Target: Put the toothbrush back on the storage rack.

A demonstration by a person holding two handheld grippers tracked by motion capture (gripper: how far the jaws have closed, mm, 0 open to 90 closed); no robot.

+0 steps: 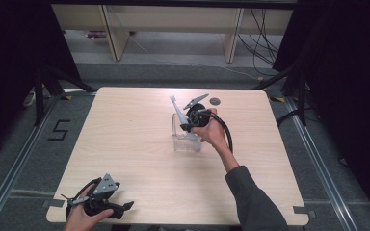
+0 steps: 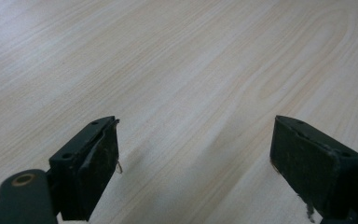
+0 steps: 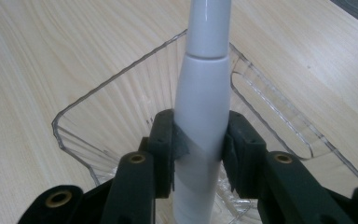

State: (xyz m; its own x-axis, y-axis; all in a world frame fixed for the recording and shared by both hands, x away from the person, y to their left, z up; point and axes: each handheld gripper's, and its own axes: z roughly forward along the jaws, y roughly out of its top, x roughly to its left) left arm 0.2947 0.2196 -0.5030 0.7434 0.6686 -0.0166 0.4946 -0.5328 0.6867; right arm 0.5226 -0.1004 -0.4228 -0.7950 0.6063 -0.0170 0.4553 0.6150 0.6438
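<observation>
The white toothbrush (image 3: 201, 107), clamped between the right gripper (image 3: 199, 149) jaws, stands tilted inside the clear plastic holder (image 1: 183, 141) at mid-table, seemingly placed but unreleased, while the left gripper (image 1: 103, 202) rests wide open near the table (image 1: 125, 144) edge

The pale wooden table (image 1: 135, 144) stands on grey carpet, with a small dark round disc (image 1: 215, 101) near its far edge. On the floor to the left a black "5" (image 1: 59, 130) is taped — beyond the table stand light wooden furniture legs (image 1: 115, 33), and black cables (image 1: 262, 43) trail at the right.
</observation>
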